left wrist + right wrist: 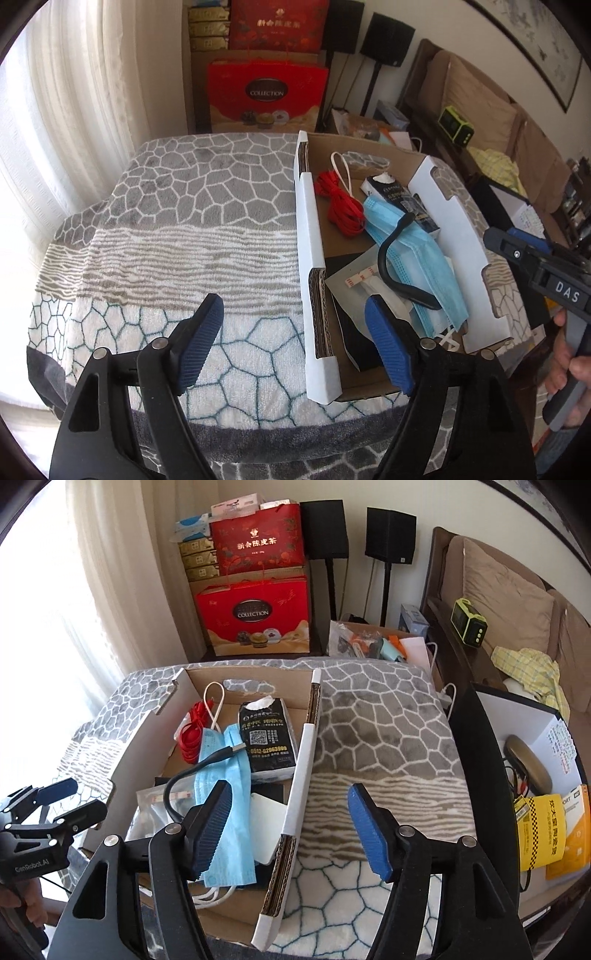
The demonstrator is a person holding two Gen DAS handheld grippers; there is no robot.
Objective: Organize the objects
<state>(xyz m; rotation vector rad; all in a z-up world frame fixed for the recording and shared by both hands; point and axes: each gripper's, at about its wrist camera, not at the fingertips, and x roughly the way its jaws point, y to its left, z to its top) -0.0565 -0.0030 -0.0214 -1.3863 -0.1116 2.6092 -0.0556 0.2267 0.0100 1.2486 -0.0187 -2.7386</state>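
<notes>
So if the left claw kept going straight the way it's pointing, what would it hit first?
Most likely the near white wall of the cardboard box, which runs between the open fingers of the left claw. Nothing is held. Depth is hard to judge; slightly left, it would meet the patterned blanket instead.

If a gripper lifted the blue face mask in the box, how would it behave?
The blue face mask is probably floppy and very light: it drapes over the clutter. The black cable lying across it would likely drag along. Its ear loops may snag.
</notes>
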